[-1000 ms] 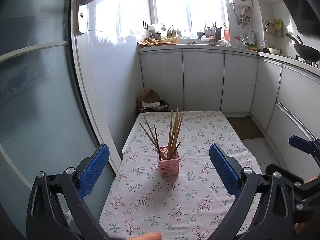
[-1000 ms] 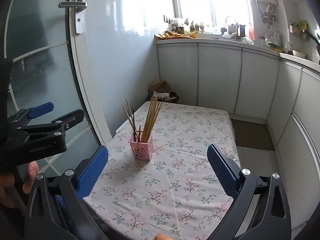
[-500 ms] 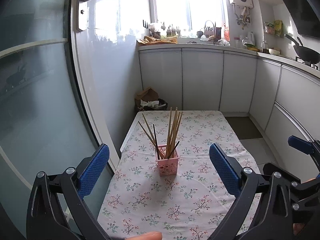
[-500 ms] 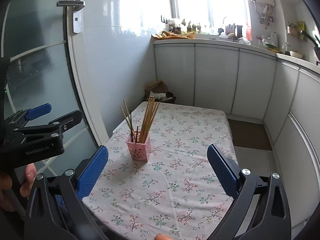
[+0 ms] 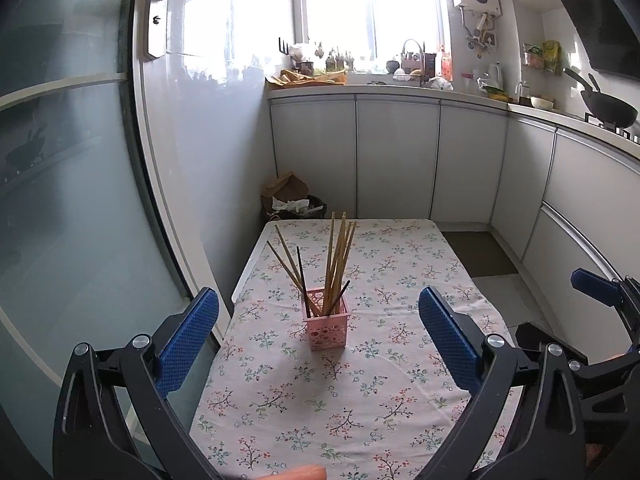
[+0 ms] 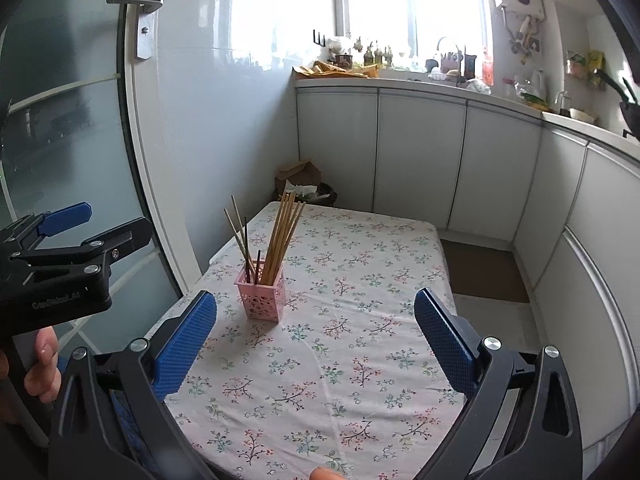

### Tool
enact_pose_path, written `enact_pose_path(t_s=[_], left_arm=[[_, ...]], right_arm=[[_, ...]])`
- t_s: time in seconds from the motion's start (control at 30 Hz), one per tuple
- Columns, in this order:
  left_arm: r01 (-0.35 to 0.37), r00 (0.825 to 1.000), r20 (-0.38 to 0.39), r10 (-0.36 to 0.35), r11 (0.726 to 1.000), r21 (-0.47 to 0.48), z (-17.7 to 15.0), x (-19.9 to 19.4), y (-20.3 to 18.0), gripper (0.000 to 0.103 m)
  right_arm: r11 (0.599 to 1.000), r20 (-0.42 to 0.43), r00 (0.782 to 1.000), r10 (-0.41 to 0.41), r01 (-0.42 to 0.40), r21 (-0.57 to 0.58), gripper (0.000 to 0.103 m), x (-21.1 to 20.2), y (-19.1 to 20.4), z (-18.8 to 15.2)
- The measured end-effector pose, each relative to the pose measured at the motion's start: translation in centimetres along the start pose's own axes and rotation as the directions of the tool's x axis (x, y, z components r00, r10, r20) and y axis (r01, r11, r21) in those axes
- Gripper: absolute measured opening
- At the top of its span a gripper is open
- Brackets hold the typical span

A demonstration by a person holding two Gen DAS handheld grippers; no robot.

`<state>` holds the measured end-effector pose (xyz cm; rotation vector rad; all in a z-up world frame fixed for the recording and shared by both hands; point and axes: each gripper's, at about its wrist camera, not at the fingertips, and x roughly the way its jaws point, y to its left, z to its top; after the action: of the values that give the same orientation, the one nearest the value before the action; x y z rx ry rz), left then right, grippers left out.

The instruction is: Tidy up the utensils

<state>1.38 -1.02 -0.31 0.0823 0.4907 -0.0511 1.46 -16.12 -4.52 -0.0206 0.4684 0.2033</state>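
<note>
Two views, left wrist: my left fingers (image 5: 319, 320) spread wide, holding nothing; pink basket (image 5: 326, 330) of chopsticks (image 5: 338, 258) upright on floral counter (image 5: 360, 400).
Right wrist: my right fingers (image 6: 316, 330) wide, holding nothing; pink basket (image 6: 262, 298) ahead-left.

Floral tablecloth (image 5: 360, 392), white cabinets (image 5: 396, 160), black wok (image 5: 608, 110)
</note>
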Motion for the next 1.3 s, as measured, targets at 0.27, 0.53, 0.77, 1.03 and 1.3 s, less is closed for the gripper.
enact_pose_path(t_s=[0.27, 0.53, 0.77, 1.03, 1.3], left_arm=[[0.009, 1.000, -0.001, -0.009, 1.000, 0.002, 0.0, 0.0, -0.1, 0.096], [0.011, 1.000, 0.000, -0.011, 1.000, 0.004, 0.1, 0.0, -0.3, 0.096], [0.012, 1.000, 0.001, -0.012, 1.000, 0.005, 0.0, -0.1, -0.4, 0.096], [0.017, 1.000, -0.001, -0.017, 1.000, 0.006, -0.1, -0.2, -0.6, 0.096], [0.015, 1.000, 0.005, -0.015, 1.000, 0.013, -0.2, -0.3, -1.2, 0.096]], right_arm=[[1.000, -0.002, 1.000, -0.002, 0.002, 0.002, 0.096, 0.1, 0.2, 0.0], [1.000, -0.005, 1.000, -0.003, 0.003, 0.002, 0.096, 0.2, 0.2, -0.1], [1.000, -0.007, 1.000, -0.003, 0.003, 0.004, 0.096, 0.2, 0.2, -0.1], [1.000, -0.008, 1.000, -0.003, 0.003, 0.004, 0.096, 0.2, 0.2, 0.0], [1.000, -0.014, 1.000, -0.006, 0.006, 0.006, 0.096, 0.4, 0.3, -0.1]])
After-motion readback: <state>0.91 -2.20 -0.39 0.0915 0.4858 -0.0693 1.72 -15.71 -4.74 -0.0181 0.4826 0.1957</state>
